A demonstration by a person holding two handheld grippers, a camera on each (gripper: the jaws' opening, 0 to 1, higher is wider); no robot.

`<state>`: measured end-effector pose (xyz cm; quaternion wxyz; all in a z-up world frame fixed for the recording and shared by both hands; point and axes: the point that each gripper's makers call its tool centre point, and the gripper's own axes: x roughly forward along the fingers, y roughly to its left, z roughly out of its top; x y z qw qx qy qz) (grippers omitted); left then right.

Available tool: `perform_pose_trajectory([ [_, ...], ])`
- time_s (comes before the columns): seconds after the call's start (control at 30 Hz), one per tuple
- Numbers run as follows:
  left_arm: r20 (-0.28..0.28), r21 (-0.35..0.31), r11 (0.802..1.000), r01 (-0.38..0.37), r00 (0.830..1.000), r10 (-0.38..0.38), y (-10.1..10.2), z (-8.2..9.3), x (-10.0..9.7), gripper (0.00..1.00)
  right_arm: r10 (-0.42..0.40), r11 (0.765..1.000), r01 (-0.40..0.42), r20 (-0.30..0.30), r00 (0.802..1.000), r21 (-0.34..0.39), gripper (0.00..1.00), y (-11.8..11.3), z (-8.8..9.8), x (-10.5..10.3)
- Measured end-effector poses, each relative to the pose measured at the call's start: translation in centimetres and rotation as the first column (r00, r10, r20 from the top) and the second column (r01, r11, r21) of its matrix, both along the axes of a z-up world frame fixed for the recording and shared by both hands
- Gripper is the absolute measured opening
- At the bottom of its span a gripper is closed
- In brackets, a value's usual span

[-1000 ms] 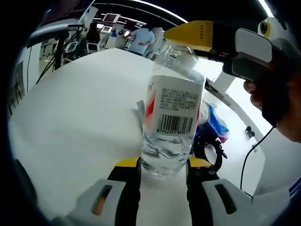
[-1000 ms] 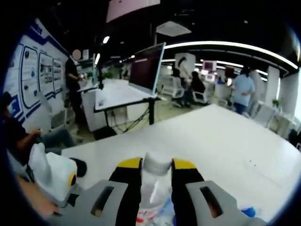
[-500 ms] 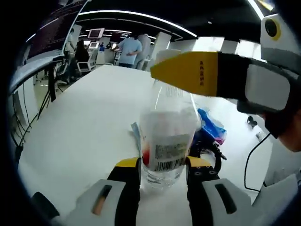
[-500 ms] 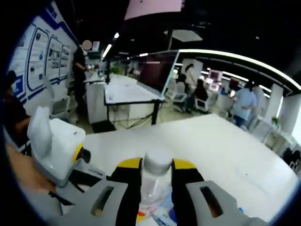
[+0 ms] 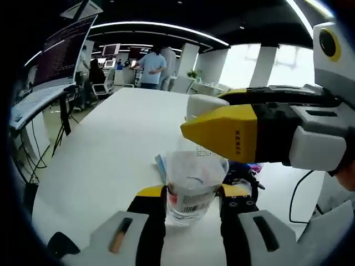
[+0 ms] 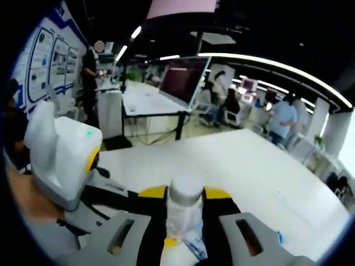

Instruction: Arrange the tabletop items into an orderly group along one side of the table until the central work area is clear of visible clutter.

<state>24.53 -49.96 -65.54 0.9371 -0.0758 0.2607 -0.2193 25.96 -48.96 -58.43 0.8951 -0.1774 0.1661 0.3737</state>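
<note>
Clear plastic water bottle point(image 5: 191, 185), one, is pinched low by left gripper point(image 5: 193, 194), capped neck by right gripper point(image 6: 184, 195).

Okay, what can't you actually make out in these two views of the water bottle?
- The bottle's neck: left gripper view, hidden behind the right tongs.
- The bottle's body and label: right gripper view, hidden between the right tongs' own jaws below the cap.
- Label text: left gripper view, too small.
- The dark and blue items behind the bottle: left gripper view, mostly hidden, unidentifiable.
- Whether the bottle's base touches the table: left tongs hide it.
</note>
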Motion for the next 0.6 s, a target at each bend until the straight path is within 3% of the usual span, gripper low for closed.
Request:
perform_pose_trajectory([
  [0.13, 0.004, -0.012, 1.000, -0.002, 1.000, 0.002, -0.1, 0.4, -0.2, 0.37, -0.010, 1.000, 0.010, -0.008, 1.000, -0.005, 0.20, -0.4, -0.1, -0.6],
  [0.37, 0.009, 0.032, 0.999, 0.007, 1.000, -0.007, -0.4, 0.5, -0.8, 0.37, -0.031, 0.999, 0.030, -0.038, 0.999, -0.011, 0.19, -1.0, -0.3, -1.3],
  [0.5, 0.043, 0.048, 0.999, 0.008, 0.999, -0.010, -0.6, 1.7, -0.8, 0.37, -0.053, 0.999, 0.053, -0.062, 0.997, -0.011, 0.19, -1.3, -0.3, -1.2],
  [0.57, 0.061, 0.116, 0.993, 0.021, 0.998, -0.028, -0.5, 1.9, -0.7, 0.37, -0.048, 0.999, 0.047, -0.088, 0.995, -0.008, 0.19, -1.1, -0.3, -1.4],
  [0.6, 0.058, 0.118, 0.993, 0.022, 0.998, -0.029, -0.6, 2.0, -0.8, 0.37, -0.051, 0.999, 0.051, -0.099, 0.994, -0.009, 0.19, -1.0, -0.4, -1.4],
])
